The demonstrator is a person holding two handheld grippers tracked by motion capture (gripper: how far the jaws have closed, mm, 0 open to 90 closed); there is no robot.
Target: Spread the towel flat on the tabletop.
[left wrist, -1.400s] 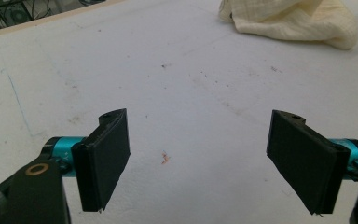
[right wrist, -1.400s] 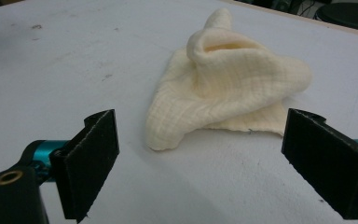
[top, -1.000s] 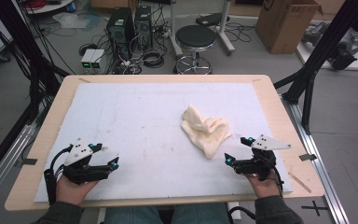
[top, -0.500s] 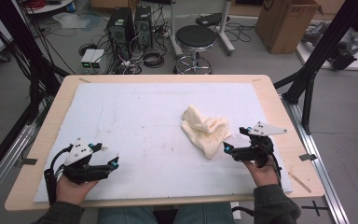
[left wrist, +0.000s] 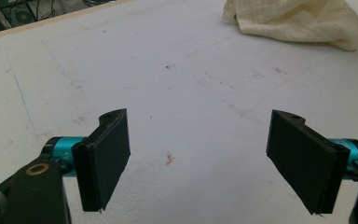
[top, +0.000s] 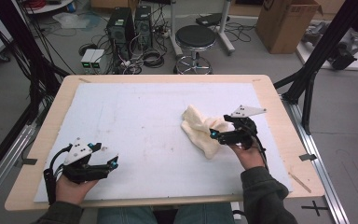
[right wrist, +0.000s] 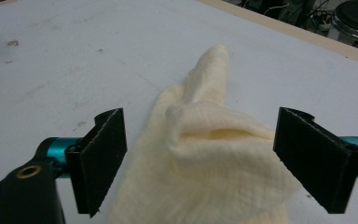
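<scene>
A crumpled cream cloth (top: 200, 128), softly crinkled, lies right of centre on the white worktop (top: 135, 116). The right gripper (top: 213, 136) has its jaws apart around a fold, just closing in. The left gripper (top: 114, 163), lower left, has its jaws apart over bare board.

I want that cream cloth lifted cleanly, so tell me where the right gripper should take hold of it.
Grip the raised fold of the cream cloth that bulges up between the open jaws of the right gripper. Come in from the person's side, low along the white mat. That puffed ridge stands clear of the mat, so the pads can likely pinch it.

The cream cloth (left wrist: 298, 21) is cut off by the left gripper view's top edge, its folds perhaps hiding more.
</scene>
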